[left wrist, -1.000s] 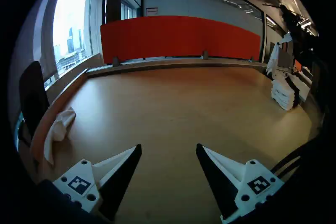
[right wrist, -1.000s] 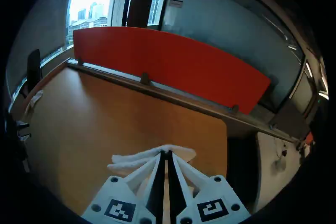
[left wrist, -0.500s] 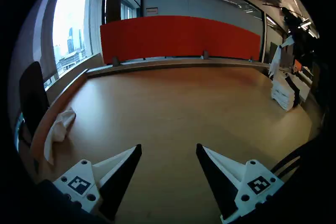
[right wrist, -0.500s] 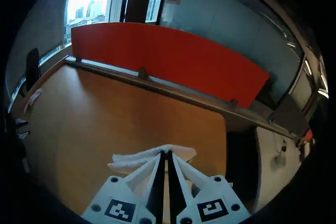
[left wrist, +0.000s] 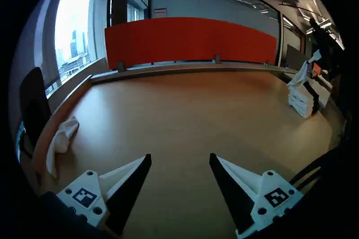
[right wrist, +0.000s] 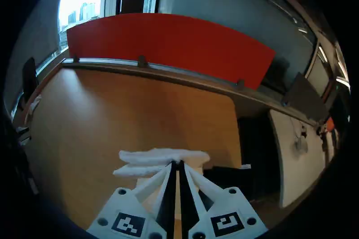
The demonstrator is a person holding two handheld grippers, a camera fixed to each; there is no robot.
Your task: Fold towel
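In the right gripper view, my right gripper (right wrist: pixel 178 163) is shut on a folded white towel (right wrist: pixel 161 157), held flat above the wooden table (right wrist: pixel 112 113) near its right edge. In the left gripper view, my left gripper (left wrist: pixel 179 160) stands open low over the table (left wrist: pixel 188 104), nothing between its fingers. Far right in that view the right gripper (left wrist: pixel 314 56) holds the white towel (left wrist: pixel 299 76) just above a stack of folded white towels (left wrist: pixel 303 99). A crumpled white towel (left wrist: pixel 60 138) lies at the table's left edge.
A red divider panel (left wrist: pixel 188 39) runs along the table's far side. A dark chair (left wrist: pixel 33 104) stands at the left by the windows. In the right gripper view, a white desk (right wrist: pixel 296 158) stands past a dark gap to the right.
The right gripper has swung with its towel, which now hangs lower, just above the stack at the table's right edge. The left gripper has barely moved.
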